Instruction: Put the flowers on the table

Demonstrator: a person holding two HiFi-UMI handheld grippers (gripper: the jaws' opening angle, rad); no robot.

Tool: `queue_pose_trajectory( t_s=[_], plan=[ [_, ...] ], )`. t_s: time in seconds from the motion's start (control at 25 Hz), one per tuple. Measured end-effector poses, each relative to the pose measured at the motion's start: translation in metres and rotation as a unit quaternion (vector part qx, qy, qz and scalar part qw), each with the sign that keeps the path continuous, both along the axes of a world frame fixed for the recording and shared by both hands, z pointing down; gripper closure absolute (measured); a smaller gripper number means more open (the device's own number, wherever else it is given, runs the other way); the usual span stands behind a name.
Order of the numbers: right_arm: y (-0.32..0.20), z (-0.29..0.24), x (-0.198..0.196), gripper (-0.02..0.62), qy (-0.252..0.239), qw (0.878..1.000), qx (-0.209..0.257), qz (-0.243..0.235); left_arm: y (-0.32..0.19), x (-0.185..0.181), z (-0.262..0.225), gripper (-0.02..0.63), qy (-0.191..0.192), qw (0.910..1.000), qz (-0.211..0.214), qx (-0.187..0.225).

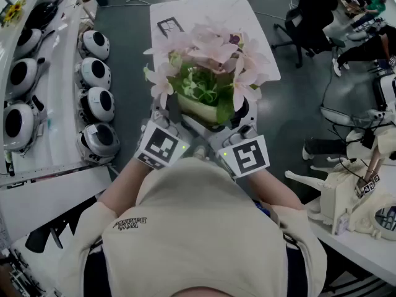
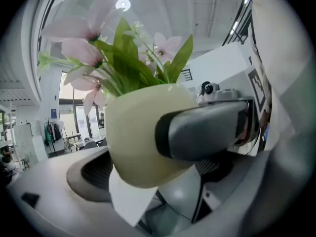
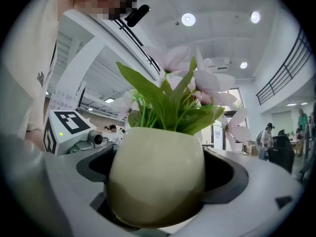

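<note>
Flowers (image 1: 210, 51), claws (image 1: 172, 111) (image 1: 242, 115) clamping pot (image 3: 155, 177), table (image 1: 210, 11) ahead

From the head we look steeply down past the person's sweatshirt (image 1: 204, 228) at the flowers (image 1: 210, 60) in mid-frame, the table (image 1: 185, 14) above them. The two gripper views sit very close to the pot (image 2: 143, 132), facing it from opposite sides; all three share the flowers.
</note>
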State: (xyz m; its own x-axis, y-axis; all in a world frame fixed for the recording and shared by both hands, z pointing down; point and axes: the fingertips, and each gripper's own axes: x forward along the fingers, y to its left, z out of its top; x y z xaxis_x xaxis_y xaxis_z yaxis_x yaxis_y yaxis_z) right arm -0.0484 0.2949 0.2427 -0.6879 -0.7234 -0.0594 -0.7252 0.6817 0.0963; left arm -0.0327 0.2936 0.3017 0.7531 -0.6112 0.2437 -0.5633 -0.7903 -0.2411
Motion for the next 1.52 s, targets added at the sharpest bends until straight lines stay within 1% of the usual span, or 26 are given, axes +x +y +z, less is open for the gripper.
queue_pose_trajectory(
  t_s=[0.28,0.44,0.8,1.32,1.52],
  plan=[
    [0.0,0.002,0.007,0.049,-0.003,1.0,-0.005,0.0,0.0,0.007,0.002,0.117,-0.003,1.0,-0.001,-0.004],
    [-0.001,0.004,0.004,0.049,-0.009,1.0,-0.01,0.0,0.0,0.004,0.005,0.117,-0.003,0.9999,0.0,-0.01],
    [-0.005,0.01,0.015,0.049,-0.011,1.0,-0.015,0.004,-0.004,0.013,0.01,0.117,-0.012,0.9998,0.002,-0.015],
    [-0.022,0.02,0.048,0.049,-0.022,0.999,-0.021,0.009,-0.019,0.045,0.021,0.117,-0.024,0.9995,0.004,-0.022],
    [-0.03,0.022,0.062,0.049,-0.02,1.0,-0.023,0.002,-0.027,0.059,0.023,0.116,-0.026,0.9994,0.0,-0.022]
  ],
)
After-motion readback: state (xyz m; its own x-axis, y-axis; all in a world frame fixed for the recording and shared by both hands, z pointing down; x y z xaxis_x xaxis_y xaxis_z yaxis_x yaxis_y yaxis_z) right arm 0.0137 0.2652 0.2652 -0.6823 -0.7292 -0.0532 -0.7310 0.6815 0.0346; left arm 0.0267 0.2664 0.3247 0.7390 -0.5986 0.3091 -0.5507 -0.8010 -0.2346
